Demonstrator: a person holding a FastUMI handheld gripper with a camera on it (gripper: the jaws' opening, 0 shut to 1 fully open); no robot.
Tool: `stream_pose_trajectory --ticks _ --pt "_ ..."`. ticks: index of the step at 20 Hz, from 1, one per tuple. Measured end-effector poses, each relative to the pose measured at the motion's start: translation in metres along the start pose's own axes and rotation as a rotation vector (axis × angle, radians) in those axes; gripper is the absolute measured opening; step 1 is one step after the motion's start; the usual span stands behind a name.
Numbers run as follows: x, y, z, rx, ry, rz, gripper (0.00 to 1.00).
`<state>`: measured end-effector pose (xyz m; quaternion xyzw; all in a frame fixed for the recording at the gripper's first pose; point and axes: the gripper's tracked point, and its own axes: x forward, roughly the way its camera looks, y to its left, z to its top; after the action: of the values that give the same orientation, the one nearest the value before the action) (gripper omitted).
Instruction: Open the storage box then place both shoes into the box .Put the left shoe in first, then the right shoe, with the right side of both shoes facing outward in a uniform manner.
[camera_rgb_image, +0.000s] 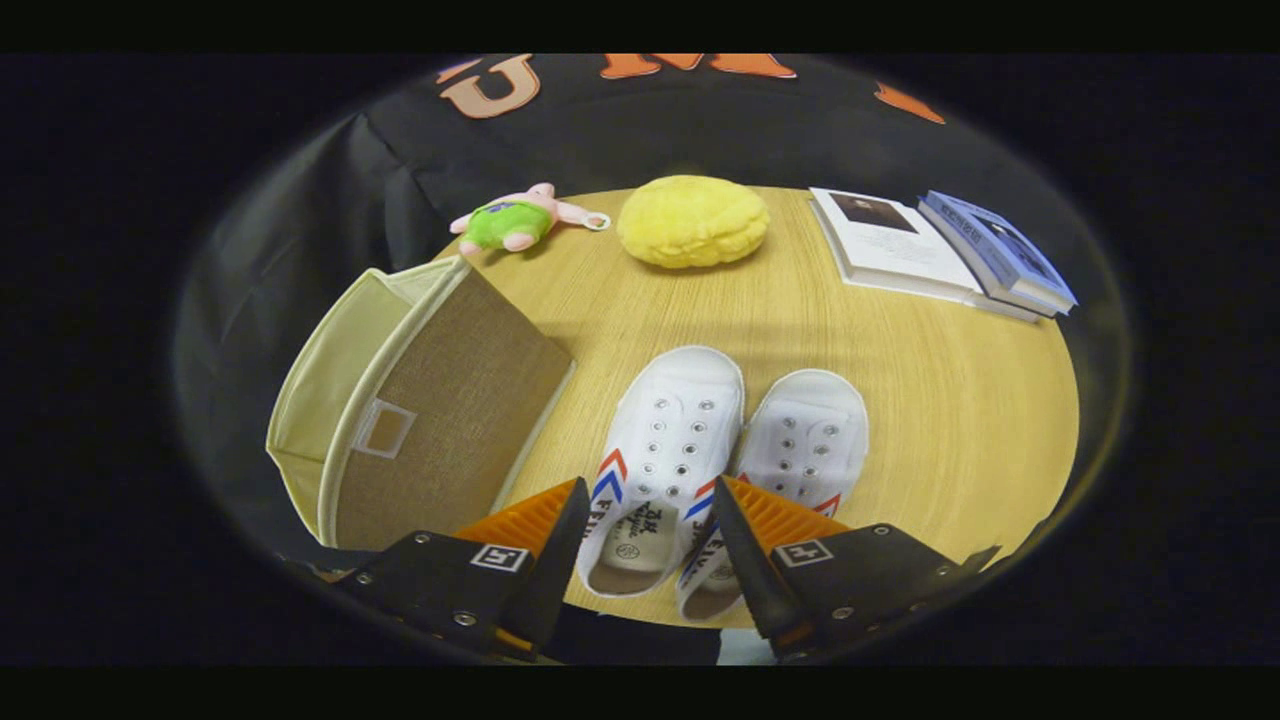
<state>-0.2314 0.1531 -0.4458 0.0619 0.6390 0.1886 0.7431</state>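
1. Here the gripper (647, 520) hangs released, fingers spread over the heel of the left shoe (662, 455); neither finger presses it.
2. Lower left of the frame, the storage box (440, 400) lies tipped, mouth away from the shoes; opening looks not yet done.
3. Right shoe (805, 440) touches its mate; bare worktop (950, 400) lies right.

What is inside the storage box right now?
The storage box stands open beside the left shoe. Its cream lining shows, with nothing on it; the brown front panel covers the bottom. The gripper is open over the shoe.
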Motion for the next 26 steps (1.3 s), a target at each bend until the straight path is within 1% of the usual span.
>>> stream_pose_trajectory --ticks 2,5,7,9,11,12,13,16,17,20,21,24,26 --pt "0.007 -0.008 -0.009 -0.005 0.021 -0.025 0.71" --pt "0.014 -0.009 -0.016 -0.019 0.033 -0.02 0.7" --pt "0.017 -0.008 -0.018 -0.02 0.037 -0.018 0.63" --pt "0.02 -0.01 -0.019 -0.028 0.046 -0.032 0.58" --pt "0.022 -0.02 -0.019 -0.016 0.061 -0.082 0.54" --pt "0.024 -0.023 -0.019 -0.005 0.07 -0.096 0.51" --pt "0.024 -0.024 -0.021 0.01 0.08 -0.106 0.45" --pt "0.029 -0.025 -0.022 0.029 0.103 -0.125 0.44" --pt "0.031 -0.023 -0.025 0.025 0.122 -0.125 0.43" --pt "0.037 -0.019 -0.024 0.073 0.162 -0.113 0.43" --pt "0.04 -0.016 -0.024 0.09 0.172 -0.089 0.38" --pt "0.043 -0.021 -0.025 0.113 0.169 -0.085 0.25" --pt "0.043 -0.022 -0.025 0.183 0.172 -0.056 0.16"
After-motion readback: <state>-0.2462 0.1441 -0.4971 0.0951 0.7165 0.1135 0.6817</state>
